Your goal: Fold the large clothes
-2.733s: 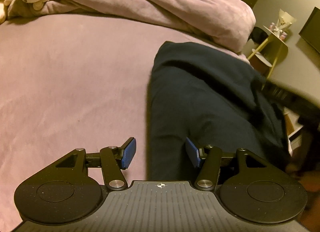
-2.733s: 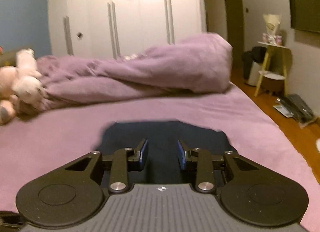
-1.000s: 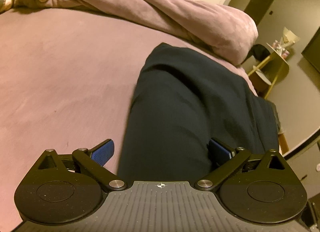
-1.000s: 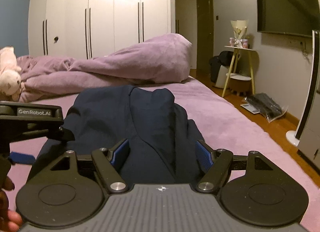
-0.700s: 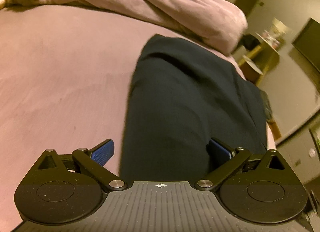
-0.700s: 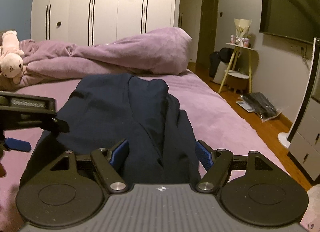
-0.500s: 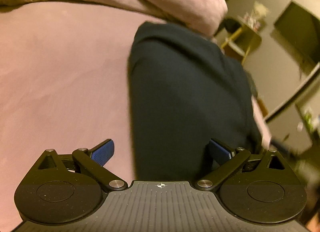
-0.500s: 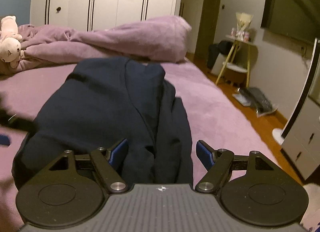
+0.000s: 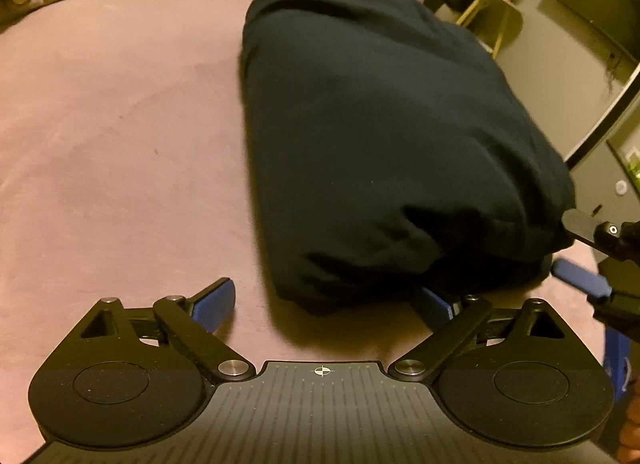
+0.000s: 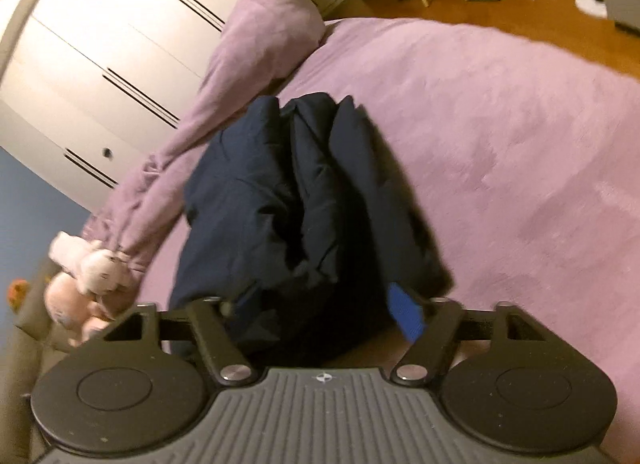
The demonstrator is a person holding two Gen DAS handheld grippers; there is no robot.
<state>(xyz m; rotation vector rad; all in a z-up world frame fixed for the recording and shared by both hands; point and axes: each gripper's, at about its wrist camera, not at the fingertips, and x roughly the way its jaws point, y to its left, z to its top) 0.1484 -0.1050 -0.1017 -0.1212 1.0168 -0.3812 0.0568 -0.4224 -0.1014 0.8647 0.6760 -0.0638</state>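
— Well, the dark garment (image 9: pixel 380 135) lies on the purple bed (image 9: pixel 120 123), already folded into a thick bundle.

— Left hand-held gripper (image 9: pixel 326 300) spread wide, closing at its near edge; right hand-held gripper (image 10: pixel 320 312) closing around a corner. Another fold looks likely.

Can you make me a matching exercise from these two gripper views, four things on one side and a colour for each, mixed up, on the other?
Things:
1. folded fabric garment
2. fuzzy bed cover
3. small stuffed plush toy
4. tall flat-fronted wardrobe doors

Colours:
A. white
B. dark navy
C. pale pink and cream
D. purple

Pairs: 1-B, 2-D, 3-C, 4-A
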